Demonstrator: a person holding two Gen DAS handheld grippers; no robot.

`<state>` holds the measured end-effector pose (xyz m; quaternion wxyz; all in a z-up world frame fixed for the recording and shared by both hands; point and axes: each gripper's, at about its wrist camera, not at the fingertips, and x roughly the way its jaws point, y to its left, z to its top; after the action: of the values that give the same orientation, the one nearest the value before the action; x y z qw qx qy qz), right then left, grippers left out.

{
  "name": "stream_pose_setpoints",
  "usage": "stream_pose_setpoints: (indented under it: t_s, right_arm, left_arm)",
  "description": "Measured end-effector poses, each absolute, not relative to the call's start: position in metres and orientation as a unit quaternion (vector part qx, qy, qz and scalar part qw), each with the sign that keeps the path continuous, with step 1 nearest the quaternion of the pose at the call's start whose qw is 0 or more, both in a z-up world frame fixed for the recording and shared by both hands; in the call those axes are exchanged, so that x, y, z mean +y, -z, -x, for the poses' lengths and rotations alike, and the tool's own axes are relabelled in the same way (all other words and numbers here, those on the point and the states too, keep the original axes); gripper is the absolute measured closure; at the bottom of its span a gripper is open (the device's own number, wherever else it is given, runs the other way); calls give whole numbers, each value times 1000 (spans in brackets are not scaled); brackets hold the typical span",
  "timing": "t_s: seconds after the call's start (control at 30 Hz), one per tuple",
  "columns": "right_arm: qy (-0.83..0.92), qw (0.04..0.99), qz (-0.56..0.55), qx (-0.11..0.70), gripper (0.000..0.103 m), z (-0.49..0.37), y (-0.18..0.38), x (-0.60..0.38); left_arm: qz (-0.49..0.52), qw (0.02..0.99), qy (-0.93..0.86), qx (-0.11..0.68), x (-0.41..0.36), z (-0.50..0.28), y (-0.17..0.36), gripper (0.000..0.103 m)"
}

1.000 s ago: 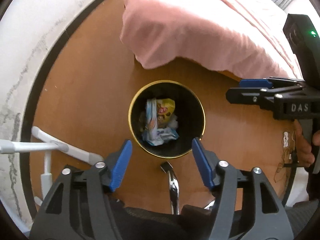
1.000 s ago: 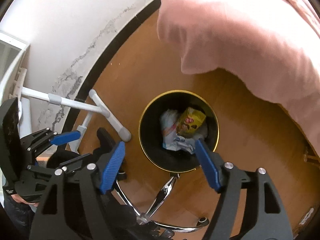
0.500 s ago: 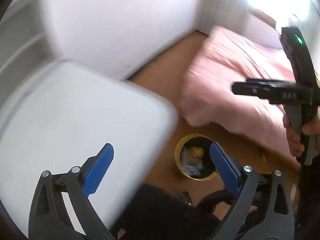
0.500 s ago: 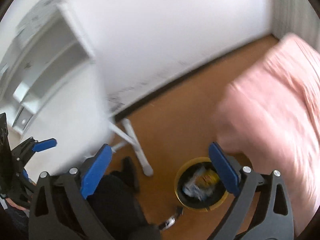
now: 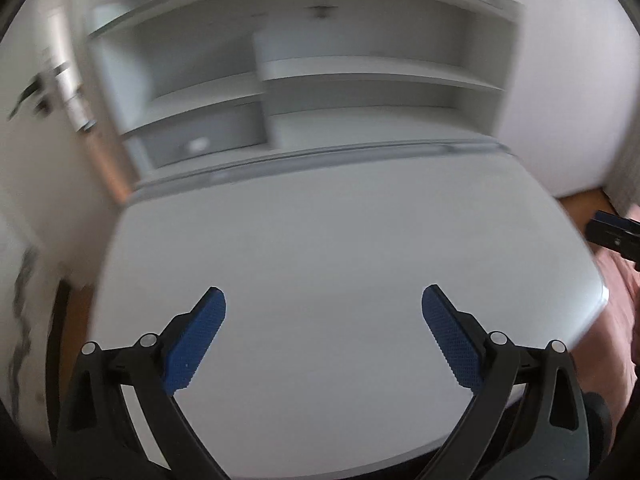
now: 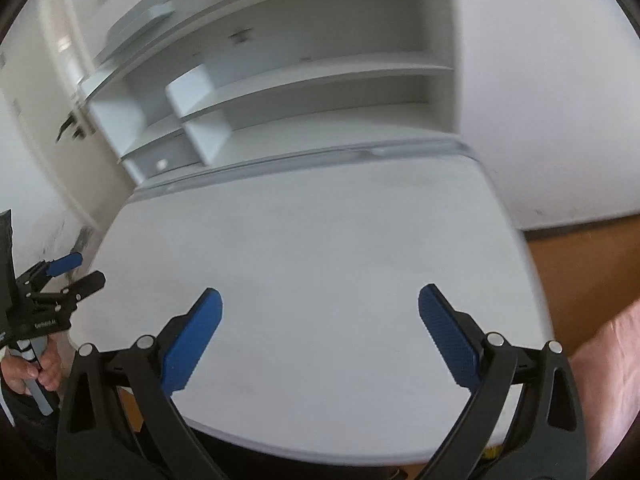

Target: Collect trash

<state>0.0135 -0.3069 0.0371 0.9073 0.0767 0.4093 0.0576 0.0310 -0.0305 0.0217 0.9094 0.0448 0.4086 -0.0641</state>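
Over one white table (image 5: 340, 248) | two tongs: left tongs (image 5: 322, 316), right tongs (image 6: 318, 316) | both released, empty

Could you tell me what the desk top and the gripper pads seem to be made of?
Desk top: probably laminate or painted board; smooth, matte white, no grain. Pads: likely rubber or textured plastic; blue, with a fine dimpled surface.

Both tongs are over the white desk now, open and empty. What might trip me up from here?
1. Both views are motion-blurred, so small trash on the white desk could be missed; none shows on it now.
2. The left tongs and right tongs hang close together and could clash.
3. The shelf unit stands right behind the desk; reaching far risks bumping it.
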Motion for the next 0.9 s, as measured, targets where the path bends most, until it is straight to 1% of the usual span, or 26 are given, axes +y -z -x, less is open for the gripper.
stream_pose_setpoints:
  t_s: [0.1,0.3,0.9]
  right_arm:
    - [-76,906,-62,411,8,-26,-38,-272]
    - [-85,904,-46,416,8,-35,-37,-239]
    - [-78,906,-39,414,8,-31,-41,-236]
  left_arm:
    - [-26,911,37,411,4,-25,-20,7]
    - [-15,910,30,413,32,-18,-19,7]
    - [-14,910,43,412,27,-25,-13,7]
